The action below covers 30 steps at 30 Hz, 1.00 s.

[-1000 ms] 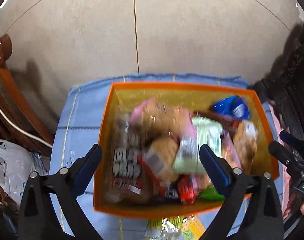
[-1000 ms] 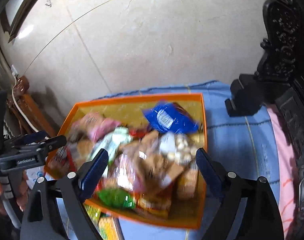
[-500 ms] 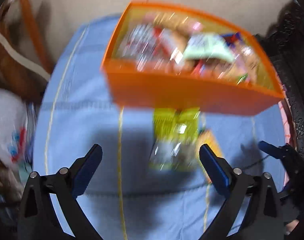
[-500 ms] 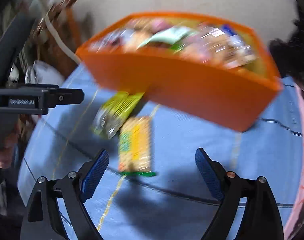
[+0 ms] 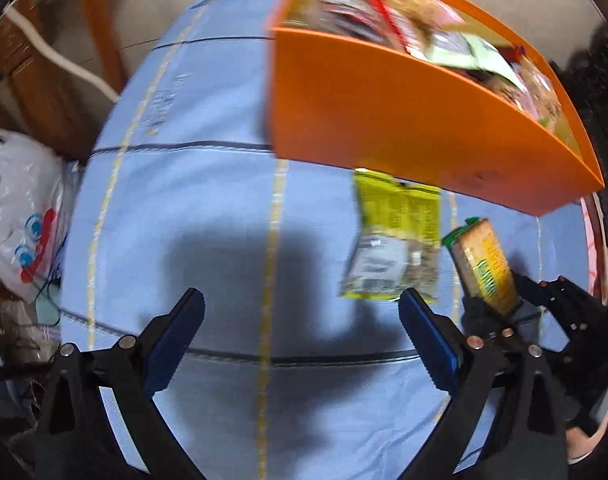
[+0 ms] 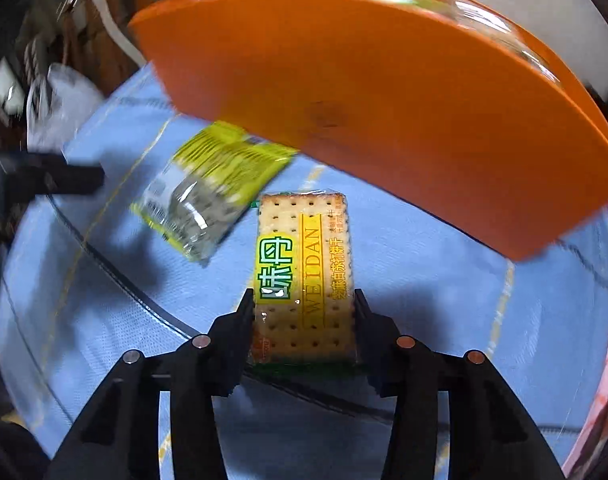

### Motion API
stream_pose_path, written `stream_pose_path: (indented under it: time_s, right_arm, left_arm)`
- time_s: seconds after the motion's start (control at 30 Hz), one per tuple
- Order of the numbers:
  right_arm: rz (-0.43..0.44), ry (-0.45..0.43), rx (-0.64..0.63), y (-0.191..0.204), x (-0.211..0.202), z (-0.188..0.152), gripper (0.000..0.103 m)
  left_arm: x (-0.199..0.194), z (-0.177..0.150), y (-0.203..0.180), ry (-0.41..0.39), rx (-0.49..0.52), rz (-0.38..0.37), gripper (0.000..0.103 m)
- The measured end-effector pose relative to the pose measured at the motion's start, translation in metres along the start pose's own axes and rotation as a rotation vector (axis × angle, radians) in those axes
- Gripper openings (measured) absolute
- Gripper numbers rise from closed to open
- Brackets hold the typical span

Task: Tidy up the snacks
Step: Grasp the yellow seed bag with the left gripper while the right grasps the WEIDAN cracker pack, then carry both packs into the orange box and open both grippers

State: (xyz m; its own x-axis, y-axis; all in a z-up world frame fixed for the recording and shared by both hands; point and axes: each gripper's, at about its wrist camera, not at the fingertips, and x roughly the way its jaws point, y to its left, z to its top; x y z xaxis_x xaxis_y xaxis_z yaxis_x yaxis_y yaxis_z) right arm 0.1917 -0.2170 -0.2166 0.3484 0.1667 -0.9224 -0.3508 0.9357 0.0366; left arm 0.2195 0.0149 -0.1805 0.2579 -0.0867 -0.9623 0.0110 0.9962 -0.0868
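While the right gripper [image 6: 302, 310] clamps the near end of the yellow-and-green wrapped cracker packet [image 6: 304, 276], the packet's long axis runs straight ahead along the fingers toward the orange plastic bin [image 6: 383, 92] full of snacks. The yellow-green crinkly snack pouch [image 5: 393, 240] lies flat on the blue cloth [image 5: 208, 208], just ahead and right of the left gripper [image 5: 300, 330], whose jaws stand wide apart and empty, making it the nearer one.
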Motion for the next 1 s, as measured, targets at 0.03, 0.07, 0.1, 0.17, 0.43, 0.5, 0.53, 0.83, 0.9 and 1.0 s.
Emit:
stream_pose_path:
  time_s: [0.03, 0.07, 0.1, 0.17, 0.43, 0.5, 0.53, 0.83, 0.9, 1.0]
  right_arm:
    - [0.011, -0.009, 0.032, -0.009, -0.006, -0.003, 0.047]
    - [0.015, -0.017, 0.053, -0.018, -0.012, -0.006, 0.047]
    - [0.016, -0.026, 0.072, -0.026, -0.017, -0.011, 0.047]
    - [0.016, -0.034, 0.111, -0.041, -0.027, -0.020, 0.047]
    - [0.021, -0.043, 0.187, -0.060, -0.042, -0.039, 0.047]
    - [0.024, -0.050, 0.185, -0.059, -0.044, -0.039, 0.047]
    - [0.025, -0.052, 0.184, -0.057, -0.044, -0.037, 0.047]
    - [0.062, -0.091, 0.128, -0.034, -0.052, -0.011, 0.047]
    - [0.073, -0.103, 0.117, -0.028, -0.057, -0.005, 0.047]
    - [0.088, -0.137, 0.094, -0.020, -0.071, 0.006, 0.047]
  left_arm:
    - [0.002, 0.002, -0.007, 0.005, 0.018, -0.003, 0.095]
    - [0.006, 0.003, -0.015, 0.010, 0.038, -0.005, 0.095]
    - [0.008, 0.005, -0.028, 0.017, 0.063, -0.007, 0.095]
    - [0.017, 0.009, -0.048, 0.029, 0.105, -0.011, 0.095]
    - [0.057, 0.027, -0.079, 0.038, 0.152, 0.039, 0.067]
    - [0.057, 0.026, -0.076, 0.031, 0.156, 0.038, 0.058]
    - [0.056, 0.025, -0.073, 0.028, 0.156, 0.032, 0.057]
    - [0.017, -0.002, -0.026, -0.018, 0.065, -0.034, 0.054]
    - [0.007, -0.006, -0.022, -0.030, 0.057, -0.051, 0.054]
    - [-0.013, -0.003, -0.020, -0.074, 0.061, -0.064, 0.054]
